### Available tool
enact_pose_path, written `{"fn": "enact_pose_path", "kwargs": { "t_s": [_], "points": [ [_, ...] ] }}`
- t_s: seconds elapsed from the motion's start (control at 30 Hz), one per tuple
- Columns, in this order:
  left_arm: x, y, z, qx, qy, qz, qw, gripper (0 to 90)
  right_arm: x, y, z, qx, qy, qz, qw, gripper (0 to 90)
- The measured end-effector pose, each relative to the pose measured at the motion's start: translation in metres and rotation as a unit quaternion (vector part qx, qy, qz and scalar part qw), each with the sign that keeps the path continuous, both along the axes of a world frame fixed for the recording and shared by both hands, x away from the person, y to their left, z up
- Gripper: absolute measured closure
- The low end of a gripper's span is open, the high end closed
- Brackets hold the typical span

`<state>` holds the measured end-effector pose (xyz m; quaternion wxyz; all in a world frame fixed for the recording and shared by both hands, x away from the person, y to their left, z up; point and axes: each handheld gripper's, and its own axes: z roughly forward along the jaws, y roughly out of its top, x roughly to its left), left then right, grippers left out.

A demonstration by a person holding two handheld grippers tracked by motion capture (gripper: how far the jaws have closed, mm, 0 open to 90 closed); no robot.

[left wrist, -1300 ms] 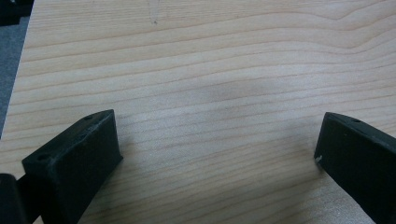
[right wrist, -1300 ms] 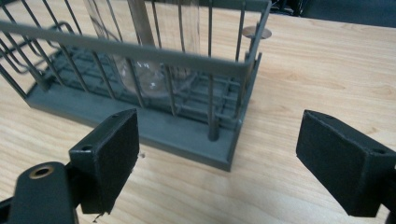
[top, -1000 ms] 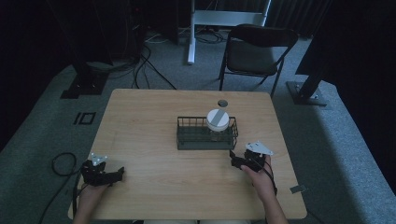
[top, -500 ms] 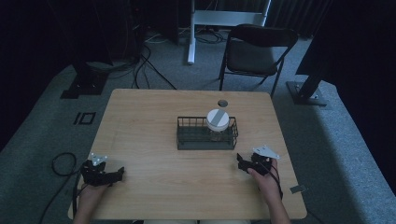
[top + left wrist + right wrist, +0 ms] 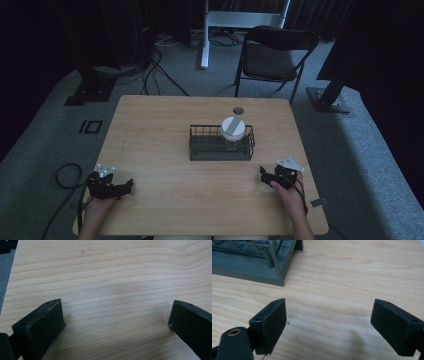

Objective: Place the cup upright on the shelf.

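A dark wire basket [image 5: 200, 148] stands in the middle of the wooden table [image 5: 165, 120], with a clear jar with a white lid [image 5: 233, 129] upright in its right half. My left gripper [image 5: 125, 187] rests low at the table's front left, open over bare wood [image 5: 117, 315]. My right gripper [image 5: 264, 173] sits at the front right, open, a short way from the basket's near right corner [image 5: 279, 277]. Nothing lies between either pair of jaws.
A small round cable hole [image 5: 238, 110] is in the table behind the basket. A black folding chair [image 5: 275, 55] stands beyond the far edge. Cables [image 5: 65, 175] trail on the grey carpet at the left.
My right gripper has drawn back from the basket toward the table's front right edge. The left gripper has stayed where it was.
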<state>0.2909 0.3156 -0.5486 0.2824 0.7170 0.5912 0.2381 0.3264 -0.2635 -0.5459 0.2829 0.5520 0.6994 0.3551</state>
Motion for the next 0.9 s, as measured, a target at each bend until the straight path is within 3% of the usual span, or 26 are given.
{"fn": "enact_pose_path", "kwargs": {
  "t_s": [0.4, 0.73, 0.9],
  "points": [
    [0.0, 0.0, 0.0, 0.0, 0.0, 0.0, 1.0, 0.2, 0.001, -0.0064, -0.0027, 0.001, 0.023, -0.012, 0.9997, 12.9],
    [-0.0001, 0.0, 0.0, 0.0, 0.0, 0.0, 1.0, 0.2, 0.0021, -0.0104, -0.0054, -0.006, 0.065, -0.013, 0.9978, 12.5],
    [-0.0001, 0.0, 0.0, 0.0, 0.0, 0.0, 1.0, 0.2, 0.0023, -0.0101, -0.0055, -0.007, 0.065, -0.013, 0.9978, 12.1]
  ]
}}
